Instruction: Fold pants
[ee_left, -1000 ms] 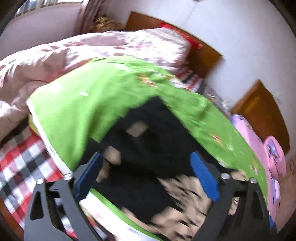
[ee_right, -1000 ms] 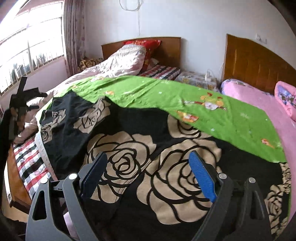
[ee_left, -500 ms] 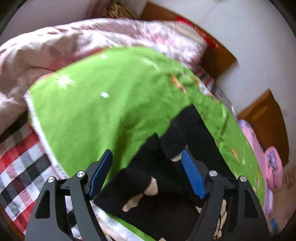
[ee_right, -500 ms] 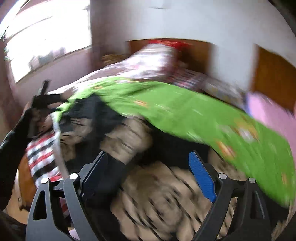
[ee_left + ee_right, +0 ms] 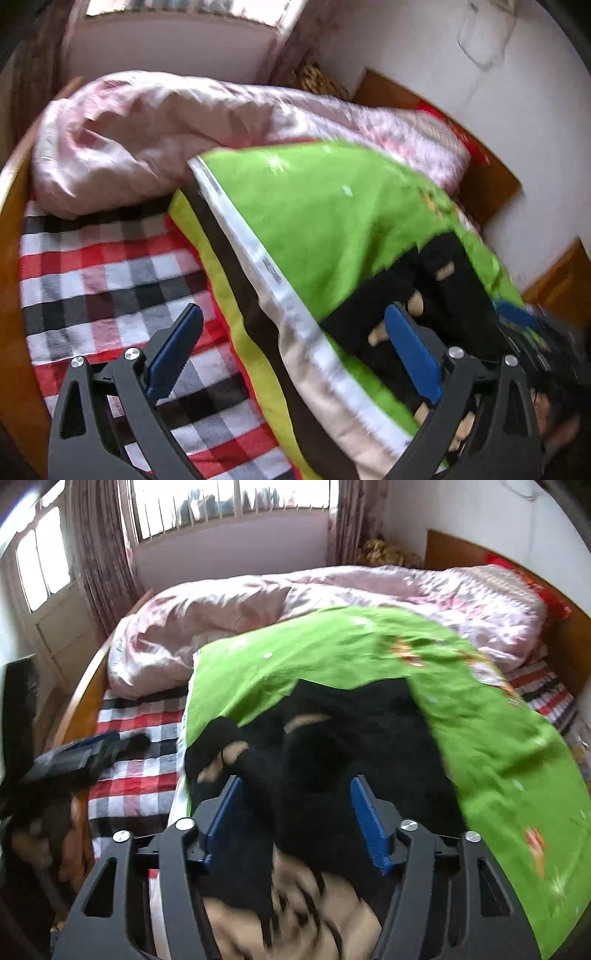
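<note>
Looking down along the right gripper (image 5: 294, 781), we are seeing the black pants with big tan roses (image 5: 351, 738) lying bunched up right under it and in front of it. The black cloth is filling the gap between its two blue pads. The jaws have just been closing and are standing about half way together. The picture is blurry there, so we cannot tell if the pads are really squeezing the cloth.

The pants are lying on a bright green bed sheet with little cartoon pictures (image 5: 480, 720). The sheet is spreading out ahead of the right gripper and off to its right.

We are holding the left gripper (image 5: 291, 312) with its jaws spread wide. They have just been opening. No cloth is pinched in them. The white edge of the green sheet is running down between the two pads, lower than the pads. The pants are sitting just past its right pad. A red, white and black checked blanket (image 5: 110, 277) is lying below its left pad.

Farther ahead of both grippers, a puffy pink quilt (image 5: 258, 602) is lying in a heap across the bed.
</note>
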